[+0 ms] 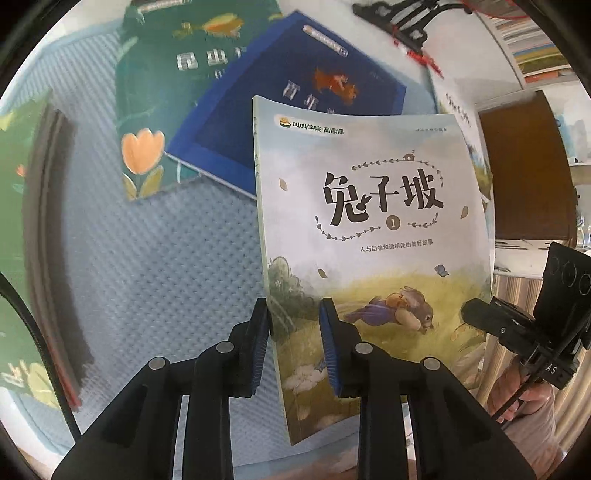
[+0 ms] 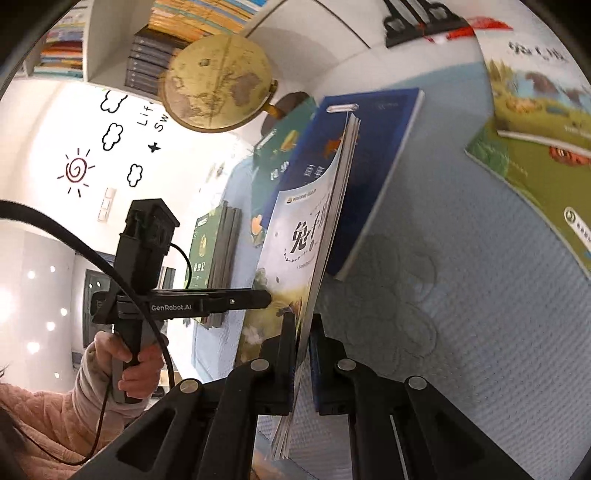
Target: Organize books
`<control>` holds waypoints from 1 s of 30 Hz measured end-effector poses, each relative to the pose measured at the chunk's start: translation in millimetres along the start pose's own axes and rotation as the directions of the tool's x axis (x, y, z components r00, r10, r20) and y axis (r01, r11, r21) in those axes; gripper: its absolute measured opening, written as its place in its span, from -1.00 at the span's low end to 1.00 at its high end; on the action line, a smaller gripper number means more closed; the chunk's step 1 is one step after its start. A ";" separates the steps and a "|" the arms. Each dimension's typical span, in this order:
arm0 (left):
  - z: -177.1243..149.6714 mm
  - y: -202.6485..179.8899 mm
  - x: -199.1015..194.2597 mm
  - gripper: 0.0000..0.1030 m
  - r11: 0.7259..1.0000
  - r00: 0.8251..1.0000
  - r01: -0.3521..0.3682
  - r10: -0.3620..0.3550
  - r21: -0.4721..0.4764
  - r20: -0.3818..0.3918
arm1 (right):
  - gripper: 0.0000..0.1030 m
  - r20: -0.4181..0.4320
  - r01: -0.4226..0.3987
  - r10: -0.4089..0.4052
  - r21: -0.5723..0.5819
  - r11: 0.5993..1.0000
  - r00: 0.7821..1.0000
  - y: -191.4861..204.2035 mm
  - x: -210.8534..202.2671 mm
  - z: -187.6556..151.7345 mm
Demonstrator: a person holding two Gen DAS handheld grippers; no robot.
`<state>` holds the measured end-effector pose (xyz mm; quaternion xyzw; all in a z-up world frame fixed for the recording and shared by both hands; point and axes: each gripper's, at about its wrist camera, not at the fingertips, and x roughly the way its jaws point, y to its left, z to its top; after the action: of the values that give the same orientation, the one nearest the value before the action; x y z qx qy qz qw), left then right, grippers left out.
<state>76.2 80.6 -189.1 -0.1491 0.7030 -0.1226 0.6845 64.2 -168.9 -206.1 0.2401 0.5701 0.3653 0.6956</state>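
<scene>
A pale rabbit-cover book [image 1: 369, 221] is lifted off the blue quilted mat [image 1: 147, 258]. My left gripper [image 1: 293, 332] is shut on its spine edge near the bottom, one pad on the cover. The right gripper's tip [image 1: 474, 310] meets the opposite edge. In the right wrist view the same book [image 2: 295, 240] stands edge-on, and my right gripper [image 2: 303, 350] is shut on its page edge. The left gripper [image 2: 181, 302], held by a hand [image 2: 125, 354], touches the cover from the left.
A blue book [image 1: 295, 110] overlaps a green book [image 1: 166, 92] on the mat behind. A dark-green stack [image 1: 44, 221] stands at the left. Two more picture books [image 2: 535, 147] lie at the right. A globe [image 2: 218, 81] and a black bookend [image 2: 417, 22] stand at the back.
</scene>
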 end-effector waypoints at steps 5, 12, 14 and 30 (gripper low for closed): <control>-5.1 2.1 -20.2 -0.53 1.000 0.999 0.010 -0.011 0.014 0.037 | -0.88 0.027 -0.013 0.014 -0.032 0.999 1.000 18.9 -4.5 4.4; -11.1 13.3 -55.9 -0.53 1.000 0.994 0.008 -0.008 0.007 0.106 | -0.85 0.037 -0.014 0.017 -0.080 0.997 0.999 43.9 -0.5 7.6; -11.8 17.9 -66.7 -0.53 1.000 0.992 0.003 -0.004 0.011 0.124 | -0.85 0.039 -0.014 0.018 -0.096 0.995 0.999 53.0 2.8 8.5; -25.5 82.7 -125.3 -0.53 0.997 0.972 0.000 0.018 -0.076 0.236 | -0.83 0.004 -0.034 0.036 -0.204 0.978 0.999 121.7 60.1 25.9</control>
<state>49.6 203.6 -103.4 -0.1853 0.6212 -0.0741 0.7578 65.8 -44.6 -145.8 0.1790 0.5226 0.4330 0.7123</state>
